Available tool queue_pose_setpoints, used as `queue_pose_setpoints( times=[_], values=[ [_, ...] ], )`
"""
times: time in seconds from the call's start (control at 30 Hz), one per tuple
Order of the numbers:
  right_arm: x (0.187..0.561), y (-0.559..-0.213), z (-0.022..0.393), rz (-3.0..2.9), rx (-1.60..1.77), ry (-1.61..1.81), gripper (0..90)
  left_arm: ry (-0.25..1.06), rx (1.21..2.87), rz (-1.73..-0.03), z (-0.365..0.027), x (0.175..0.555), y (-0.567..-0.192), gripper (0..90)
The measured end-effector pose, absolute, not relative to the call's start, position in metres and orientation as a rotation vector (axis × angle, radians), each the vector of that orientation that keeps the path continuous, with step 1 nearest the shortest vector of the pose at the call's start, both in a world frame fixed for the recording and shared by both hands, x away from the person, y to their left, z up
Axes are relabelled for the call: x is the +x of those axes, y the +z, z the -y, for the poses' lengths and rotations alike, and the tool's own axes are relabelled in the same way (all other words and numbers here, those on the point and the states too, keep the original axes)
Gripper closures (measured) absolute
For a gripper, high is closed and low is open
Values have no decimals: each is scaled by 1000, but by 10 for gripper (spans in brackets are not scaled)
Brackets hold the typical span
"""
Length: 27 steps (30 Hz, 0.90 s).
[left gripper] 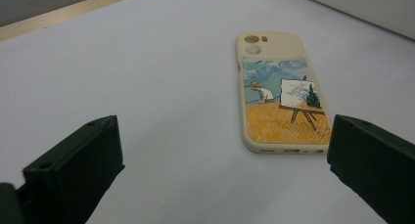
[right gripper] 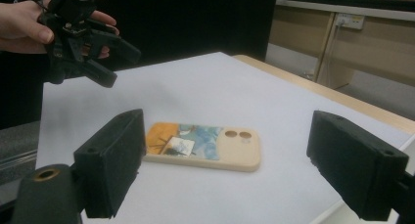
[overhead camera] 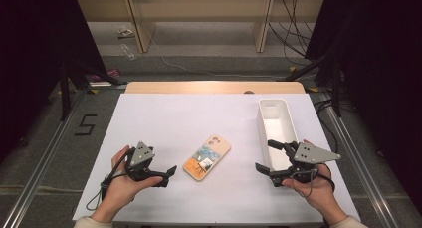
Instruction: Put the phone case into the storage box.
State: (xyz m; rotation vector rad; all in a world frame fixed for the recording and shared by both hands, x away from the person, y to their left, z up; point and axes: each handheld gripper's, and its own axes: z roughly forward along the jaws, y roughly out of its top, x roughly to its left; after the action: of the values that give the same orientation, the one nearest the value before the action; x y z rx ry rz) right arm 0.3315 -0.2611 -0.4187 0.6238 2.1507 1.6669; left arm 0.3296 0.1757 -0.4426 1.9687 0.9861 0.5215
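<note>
A cream phone case (overhead camera: 206, 157) with a painted picture on its back lies flat on the white table sheet (overhead camera: 174, 123), between my two grippers. My left gripper (overhead camera: 166, 175) hovers to the left of the case, held in a hand, its jaws open and pointing right. In the left gripper view, the case (left gripper: 279, 92) lies ahead and to the right of that gripper (left gripper: 225, 136), with nothing between the jaws. My right gripper (overhead camera: 264, 156) is open beside the near end of the bin, pointing left. From the right gripper (right gripper: 230, 150) I see the case (right gripper: 200, 145) ahead and the left gripper (right gripper: 122, 66) beyond it.
A long white bin (overhead camera: 276, 131) stands on the right side of the sheet, running front to back; its wall (left gripper: 367, 9) edges the left gripper view. A wooden table edge (overhead camera: 214, 87) lies at the back, with shelving and cables on the floor beyond.
</note>
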Motion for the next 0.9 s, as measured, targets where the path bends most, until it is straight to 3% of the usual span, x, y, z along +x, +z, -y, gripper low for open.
queue_pose_setpoints(
  times=[0.9],
  values=[
    [332, -420, 259, -2151, 646, 1662, 155, 425, 2137, -995, -120, 348, -461, 0]
  ],
)
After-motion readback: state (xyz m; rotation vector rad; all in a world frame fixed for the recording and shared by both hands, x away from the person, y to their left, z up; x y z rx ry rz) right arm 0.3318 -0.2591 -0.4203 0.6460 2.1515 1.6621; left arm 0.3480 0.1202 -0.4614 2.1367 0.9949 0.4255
